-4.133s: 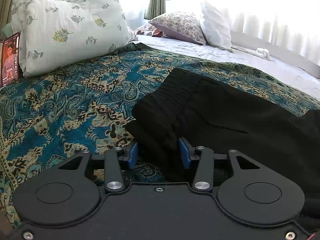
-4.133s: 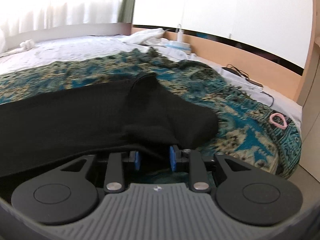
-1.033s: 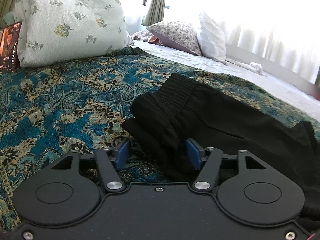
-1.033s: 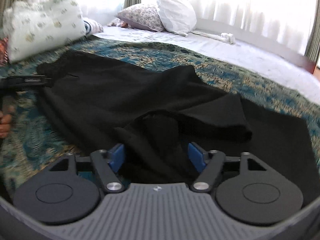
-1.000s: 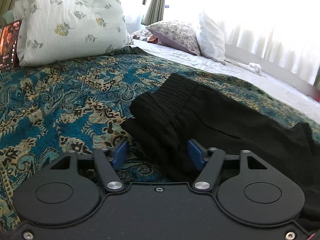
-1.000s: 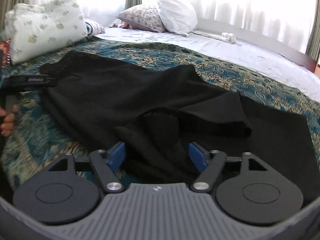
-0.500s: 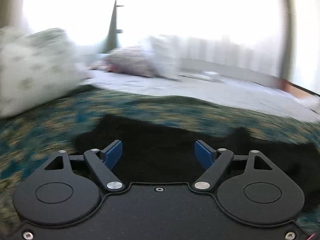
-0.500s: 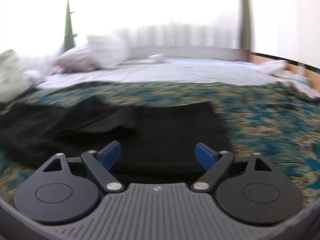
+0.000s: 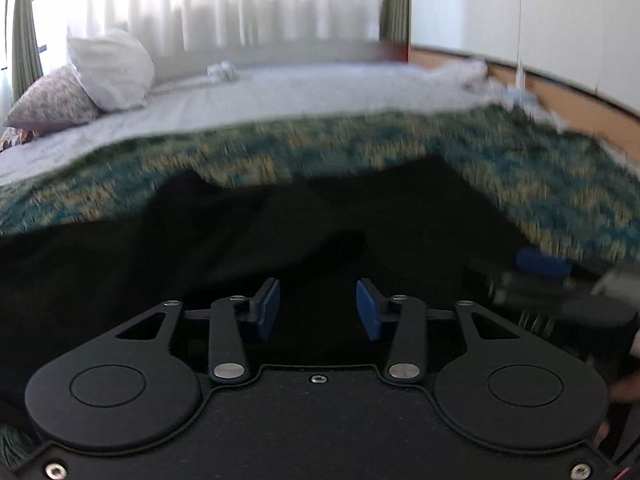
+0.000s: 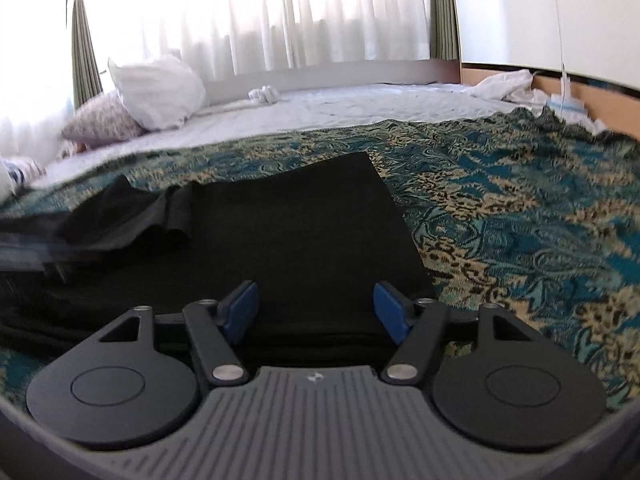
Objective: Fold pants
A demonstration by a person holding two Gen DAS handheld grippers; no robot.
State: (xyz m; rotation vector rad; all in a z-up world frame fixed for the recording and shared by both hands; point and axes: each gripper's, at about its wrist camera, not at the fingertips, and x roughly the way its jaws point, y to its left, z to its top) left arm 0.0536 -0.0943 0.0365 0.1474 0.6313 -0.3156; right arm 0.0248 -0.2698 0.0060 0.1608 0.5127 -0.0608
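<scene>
The black pants lie spread on a teal and tan patterned blanket. My left gripper hovers low over the dark cloth and its jaws are closing. The pads stand apart, and I cannot make out any fold pinched between them. In the right wrist view a flat leg end of the pants lies ahead, with a rumpled fold to its left. My right gripper is over the near hem with its jaws wide and closing, and no cloth is raised between the pads. Each gripper shows blurred at the edge of the other's view: the right gripper and the left gripper.
A white pillow and a floral pillow lie at the back left on a white sheet. Curtains hang behind. A wooden bed frame and crumpled white cloth are at the right. The blanket lies bare to the right.
Both grippers left the bunched cloth they straddled a second ago and swung right along the pants. The jaws widened on the way and have narrowed since, the left more.
</scene>
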